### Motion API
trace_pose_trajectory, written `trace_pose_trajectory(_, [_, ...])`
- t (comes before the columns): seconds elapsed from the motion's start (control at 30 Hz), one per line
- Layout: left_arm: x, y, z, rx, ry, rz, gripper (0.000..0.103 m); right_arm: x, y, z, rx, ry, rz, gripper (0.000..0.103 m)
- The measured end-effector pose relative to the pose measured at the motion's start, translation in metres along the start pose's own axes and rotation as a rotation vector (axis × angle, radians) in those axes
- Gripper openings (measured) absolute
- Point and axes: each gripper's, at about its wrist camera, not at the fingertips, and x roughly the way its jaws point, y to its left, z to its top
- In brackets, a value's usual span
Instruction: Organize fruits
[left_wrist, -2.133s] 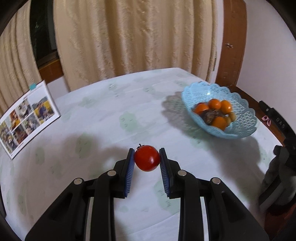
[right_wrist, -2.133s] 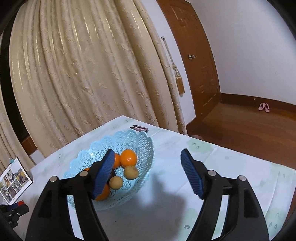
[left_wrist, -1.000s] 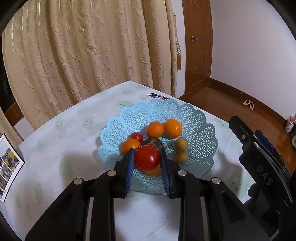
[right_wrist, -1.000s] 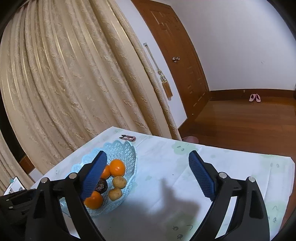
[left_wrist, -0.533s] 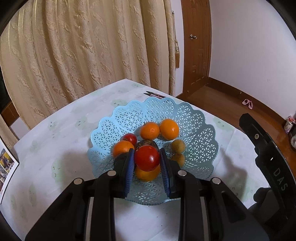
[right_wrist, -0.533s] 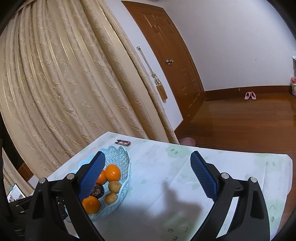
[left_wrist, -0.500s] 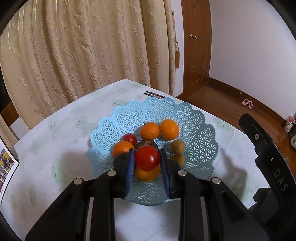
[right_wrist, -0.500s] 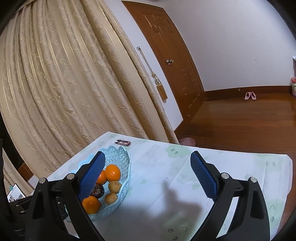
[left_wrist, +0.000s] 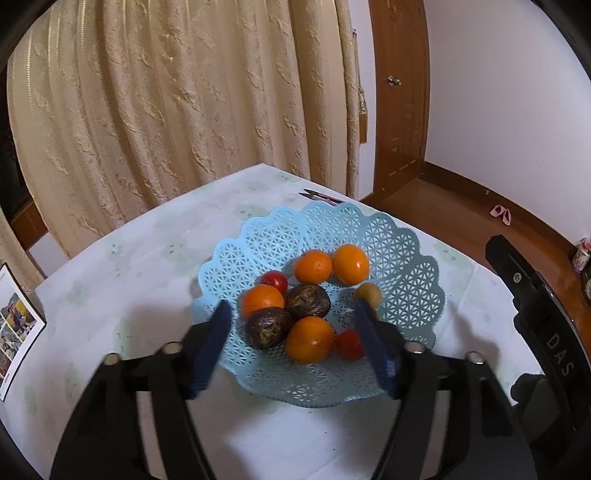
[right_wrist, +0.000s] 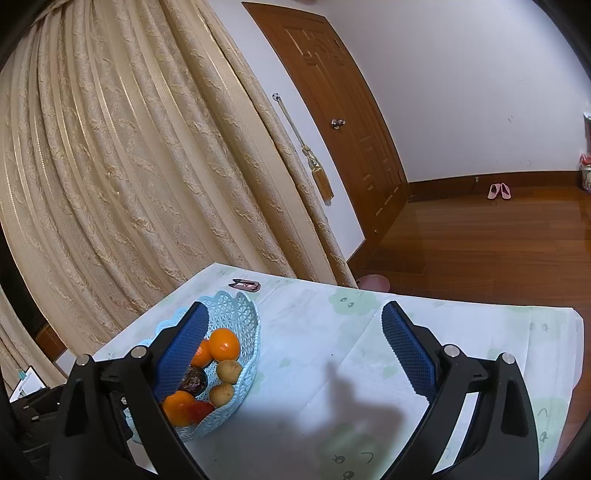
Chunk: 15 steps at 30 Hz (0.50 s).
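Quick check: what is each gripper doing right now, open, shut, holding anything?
Left gripper: open, jaws have just been opening; the red tomato lies free in the blue basket.
Right gripper: open, empty.

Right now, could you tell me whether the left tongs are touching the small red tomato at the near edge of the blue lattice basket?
Apart. In the left wrist view the left tongs have just been opening; the small red tomato lies in the blue lattice basket, just clear of the right pad.

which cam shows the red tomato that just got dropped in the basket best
The left wrist view: the red tomato lies in the blue basket, beside an orange; only one finger hides its edge. The right wrist view shows just part of it low behind the rim, beside the right tongs.
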Motion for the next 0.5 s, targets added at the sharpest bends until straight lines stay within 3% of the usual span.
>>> trace_pose_trajectory(0.17, [-0.008, 0.007, 0.0, 0.007, -0.033, 0.061, 0.09, 0.0, 0.002, 0.0, -0.009, 0.008, 0.008, 0.099])
trace_pose_trajectory(0.5, [-0.027, 0.03, -0.008, -0.054, -0.053, 0.103, 0.094, 0.009, 0.009, -0.003, -0.04, 0.05, 0.03, 0.1])
